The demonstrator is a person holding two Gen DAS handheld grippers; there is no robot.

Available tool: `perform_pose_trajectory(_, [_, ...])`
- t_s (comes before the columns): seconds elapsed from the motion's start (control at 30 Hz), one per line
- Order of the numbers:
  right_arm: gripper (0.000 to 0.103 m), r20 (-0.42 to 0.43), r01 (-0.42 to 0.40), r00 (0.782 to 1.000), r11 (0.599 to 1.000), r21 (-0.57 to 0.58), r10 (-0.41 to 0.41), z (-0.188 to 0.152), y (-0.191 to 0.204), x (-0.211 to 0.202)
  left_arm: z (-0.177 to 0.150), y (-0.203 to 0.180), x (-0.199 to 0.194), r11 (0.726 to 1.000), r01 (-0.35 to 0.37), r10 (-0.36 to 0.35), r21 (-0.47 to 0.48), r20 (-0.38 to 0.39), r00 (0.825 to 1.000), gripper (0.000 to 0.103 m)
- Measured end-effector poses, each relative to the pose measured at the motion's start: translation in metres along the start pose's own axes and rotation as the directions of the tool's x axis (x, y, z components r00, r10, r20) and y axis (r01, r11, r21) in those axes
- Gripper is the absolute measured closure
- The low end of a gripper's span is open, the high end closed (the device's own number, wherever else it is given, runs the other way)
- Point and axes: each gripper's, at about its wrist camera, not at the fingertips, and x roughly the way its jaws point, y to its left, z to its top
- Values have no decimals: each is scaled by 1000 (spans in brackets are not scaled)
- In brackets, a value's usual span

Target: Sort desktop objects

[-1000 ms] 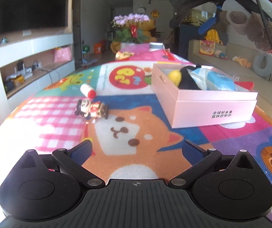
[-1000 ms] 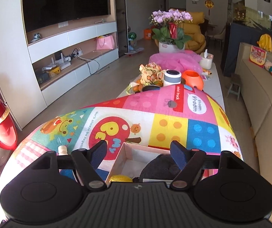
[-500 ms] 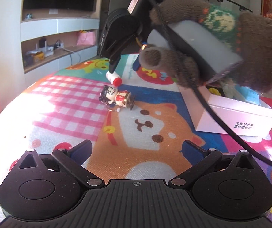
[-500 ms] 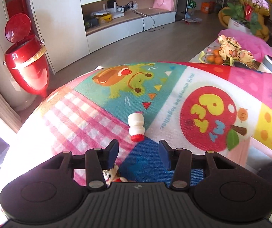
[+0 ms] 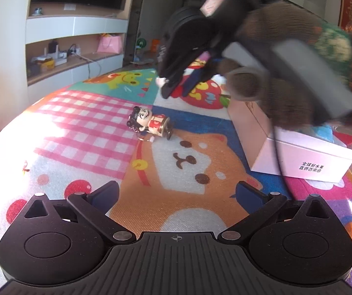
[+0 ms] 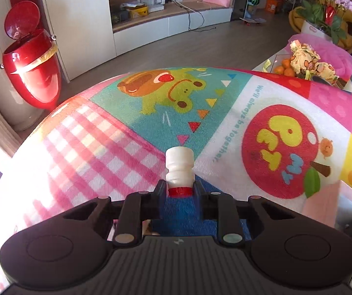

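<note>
A small white bottle with a red cap (image 6: 179, 169) lies on the colourful cartoon mat (image 6: 126, 132). My right gripper (image 6: 179, 191) is shut on the bottle's red cap end, its white body sticking out ahead. In the left wrist view the same right gripper (image 5: 173, 83), held by a hand in a brown knitted glove (image 5: 286, 93), is down on the mat with the bottle (image 5: 160, 81) barely showing. A small cartoon figurine (image 5: 150, 124) lies on the mat in front of it. My left gripper (image 5: 176, 194) hovers open over the bear print, empty.
A pink open box (image 5: 299, 152) with items inside stands at the right of the mat. A red swing-lid bin (image 6: 32, 73) stands on the floor beyond the table's left edge. Further along are flowers (image 6: 326, 7) and a plate of oranges (image 6: 284, 70).
My right gripper swung from over the pink box to the bottle, came down and shut on its red cap. The left gripper stayed put, rolling slightly.
</note>
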Motion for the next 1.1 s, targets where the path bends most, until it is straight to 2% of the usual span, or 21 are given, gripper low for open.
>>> perform_pose_trajectory(0.2, [80,3,-22,1000,999,47,22,-79,-42,-101,0,-1,0,1000,4,-4,5,-3,1000,0])
perform_pose_trajectory(0.33, [80,0,-76,997,987,140,76,-149,-70,-139,0,-1,3,1000,-4,4,12,-12,1000,0])
perform_pose_trajectory(0.4, [80,-8,-66,998,982,177,69,-176,-79,-143,1,0,5,1000,-5,5,12,-21,1000,0])
perform_pose_trajectory(0.47, [80,11,-3,1000,981,194,1,-200,-86,-141,1,1,6,1000,-14,14,6,-29,999,0])
perform_pose_trajectory(0.53, [76,77,106,990,978,177,-121,-224,-86,-144,0,1,6,999,-35,35,1,-27,999,0])
perform_pose_trajectory(0.6, [70,118,139,980,978,154,-158,-242,-82,-148,1,-2,6,998,-56,56,12,-23,998,0])
perform_pose_trajectory(0.73, [59,179,65,978,976,206,-103,-277,-81,-159,2,-11,7,994,-86,88,69,-22,996,0])
perform_pose_trajectory(0.8, [48,212,30,974,968,251,-85,-295,-82,-164,6,-16,8,992,-65,67,112,-16,998,0])
perform_pose_trajectory(0.83, [47,228,14,971,963,270,-78,-303,-83,-166,10,-19,10,989,-57,57,136,-2,998,0])
perform_pose_trajectory(0.9, [40,260,-13,963,956,292,-66,-315,-83,-169,24,-22,16,982,-86,79,166,49,996,0])
perform_pose_trajectory(0.97, [37,284,-31,957,952,306,-60,-322,-84,-170,43,-17,30,982,-111,101,150,69,992,0])
perform_pose_trajectory(1.1, [33,314,-62,948,933,356,-57,-329,-92,-170,72,3,72,986,-153,154,65,-3,988,0])
